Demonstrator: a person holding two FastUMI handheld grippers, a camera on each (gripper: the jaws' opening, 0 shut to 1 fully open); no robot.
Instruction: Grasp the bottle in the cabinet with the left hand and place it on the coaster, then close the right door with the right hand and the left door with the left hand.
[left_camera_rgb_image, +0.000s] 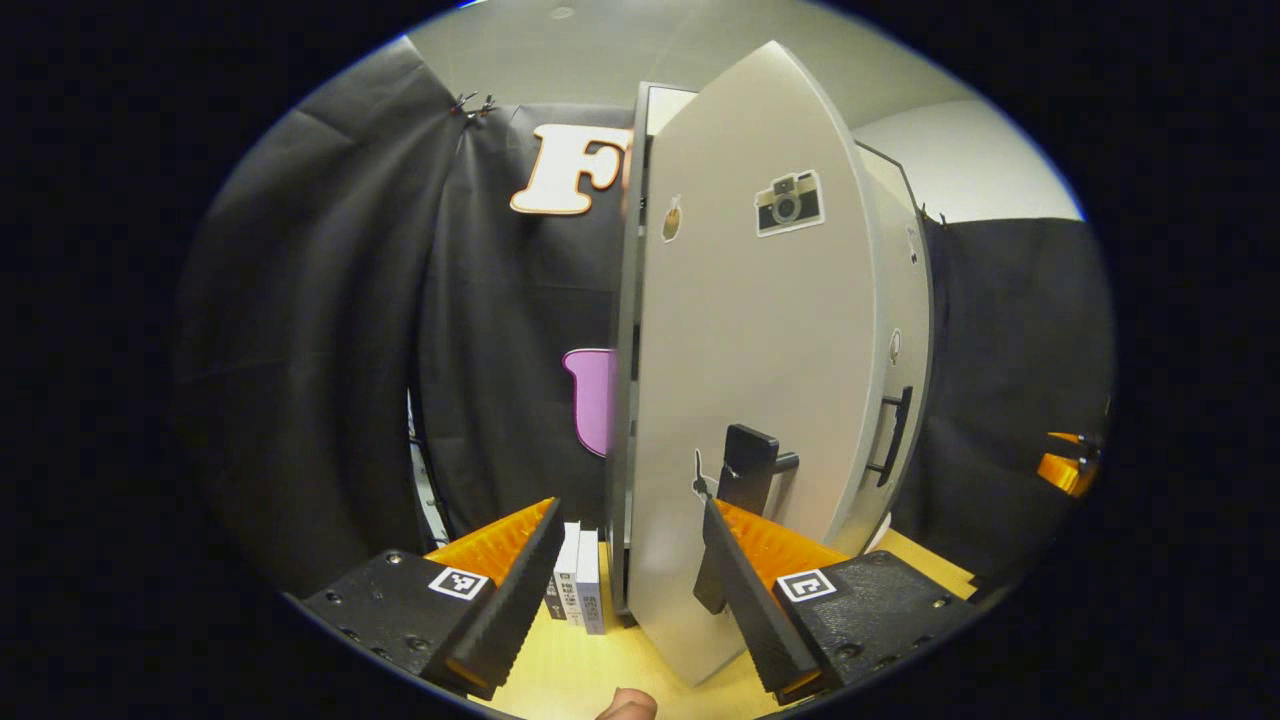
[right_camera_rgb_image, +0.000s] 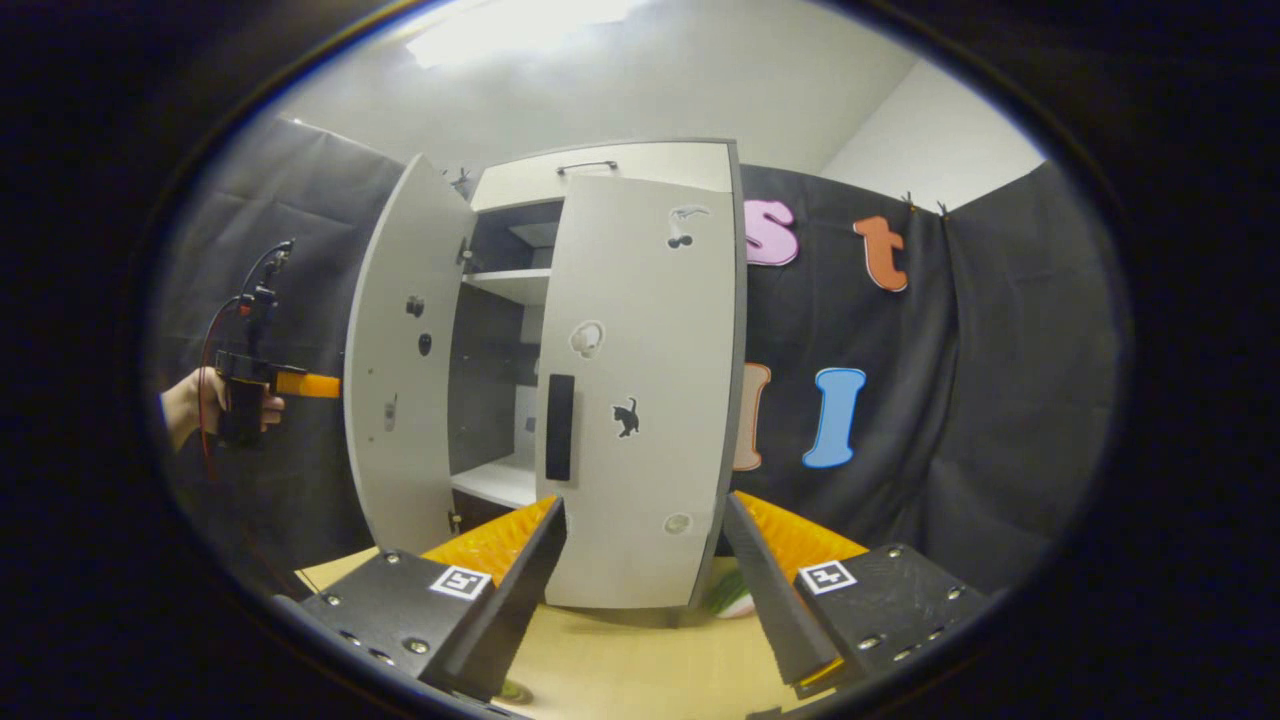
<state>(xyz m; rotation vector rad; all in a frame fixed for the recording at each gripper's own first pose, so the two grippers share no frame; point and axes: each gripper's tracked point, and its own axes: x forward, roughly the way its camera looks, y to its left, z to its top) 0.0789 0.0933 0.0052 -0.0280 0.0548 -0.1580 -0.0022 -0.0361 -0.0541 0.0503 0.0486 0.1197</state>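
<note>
The white cabinet (right_camera_rgb_image: 600, 170) stands on the yellow table (right_camera_rgb_image: 620, 650). Its right door (right_camera_rgb_image: 640, 380), with a black handle (right_camera_rgb_image: 560, 425), lies nearly flush with the cabinet front. The left door (right_camera_rgb_image: 400, 350) stands swung out, and bare shelves (right_camera_rgb_image: 510, 285) show inside. My right gripper (right_camera_rgb_image: 642, 505) is open just in front of the right door. In the left gripper view the left door's outer face (left_camera_rgb_image: 760, 330) is close, with its black handle (left_camera_rgb_image: 750, 465) just above my open left gripper (left_camera_rgb_image: 632, 510). A hand holds the left gripper (right_camera_rgb_image: 300, 385) beside that door.
Small books (left_camera_rgb_image: 580, 590) stand on the table against the cabinet's left side. A green and white thing (right_camera_rgb_image: 728, 598) lies low at the cabinet's base, partly hidden by a finger; I cannot tell what it is. Black cloth surrounds the booth.
</note>
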